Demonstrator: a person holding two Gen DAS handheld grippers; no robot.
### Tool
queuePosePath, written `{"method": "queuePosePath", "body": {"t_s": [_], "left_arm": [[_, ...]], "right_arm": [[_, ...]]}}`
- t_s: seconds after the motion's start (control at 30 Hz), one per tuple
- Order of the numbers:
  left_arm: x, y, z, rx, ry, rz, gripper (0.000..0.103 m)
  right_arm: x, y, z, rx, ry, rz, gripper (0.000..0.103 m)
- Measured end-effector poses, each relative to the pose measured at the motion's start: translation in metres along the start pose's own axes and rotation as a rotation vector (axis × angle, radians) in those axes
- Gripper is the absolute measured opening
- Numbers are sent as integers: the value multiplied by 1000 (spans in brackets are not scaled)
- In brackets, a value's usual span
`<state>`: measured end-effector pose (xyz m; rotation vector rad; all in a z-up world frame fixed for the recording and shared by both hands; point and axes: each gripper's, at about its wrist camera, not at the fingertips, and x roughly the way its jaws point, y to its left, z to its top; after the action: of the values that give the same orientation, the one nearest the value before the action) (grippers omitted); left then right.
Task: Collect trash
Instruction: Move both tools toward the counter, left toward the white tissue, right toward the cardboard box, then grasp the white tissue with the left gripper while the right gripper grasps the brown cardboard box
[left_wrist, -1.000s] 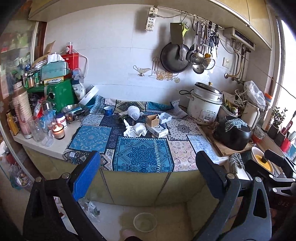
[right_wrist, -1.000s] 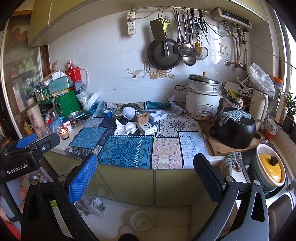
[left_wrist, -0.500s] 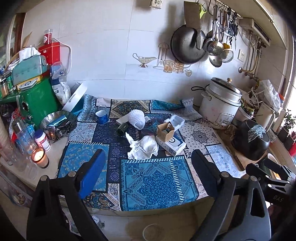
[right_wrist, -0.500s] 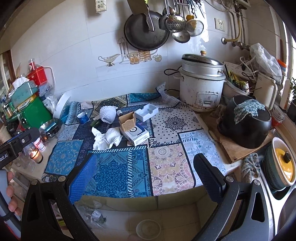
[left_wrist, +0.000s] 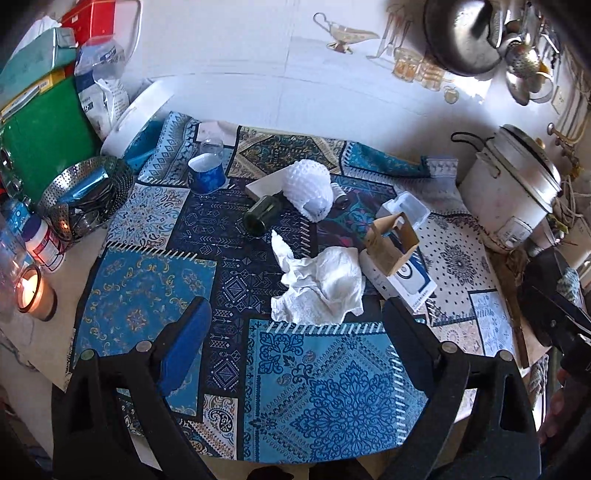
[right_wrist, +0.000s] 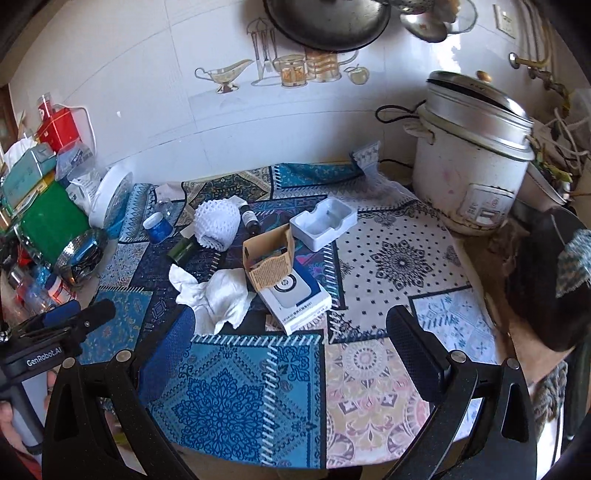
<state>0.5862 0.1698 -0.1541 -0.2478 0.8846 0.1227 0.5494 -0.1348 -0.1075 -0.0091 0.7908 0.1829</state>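
Trash lies on the patterned cloth: a crumpled white tissue (left_wrist: 321, 288) (right_wrist: 216, 297), a torn brown carton (left_wrist: 391, 240) (right_wrist: 267, 258) on a white and blue box (left_wrist: 406, 280) (right_wrist: 295, 299), a white foam fruit net (left_wrist: 308, 190) (right_wrist: 216, 223), a dark bottle (left_wrist: 262, 218) (right_wrist: 181, 251) on its side and a white plastic tray (left_wrist: 406, 210) (right_wrist: 323, 221). My left gripper (left_wrist: 295, 332) is open, just short of the tissue. My right gripper (right_wrist: 291, 336) is open, just short of the box.
A rice cooker (right_wrist: 476, 158) and a black pot (right_wrist: 546, 280) stand on the right. A lit candle (left_wrist: 33, 291), a steel strainer (left_wrist: 85, 195), a blue cup (left_wrist: 205, 173) and a green box (left_wrist: 44, 144) crowd the left. Pans hang on the wall above.
Both grippers have moved forward and down over the counter. The trash now lies close in front of the fingers. Both stay open.
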Motion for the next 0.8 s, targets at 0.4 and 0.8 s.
{"method": "queuePosePath", "body": {"t_s": [0.4, 0.8], "left_arm": [[122, 13, 16, -130, 164, 96, 93], [167, 2, 18, -153, 237, 44, 56]], "right_arm": [[145, -5, 38, -72, 269, 148, 103], [186, -11, 37, -90, 333, 170, 73]]}}
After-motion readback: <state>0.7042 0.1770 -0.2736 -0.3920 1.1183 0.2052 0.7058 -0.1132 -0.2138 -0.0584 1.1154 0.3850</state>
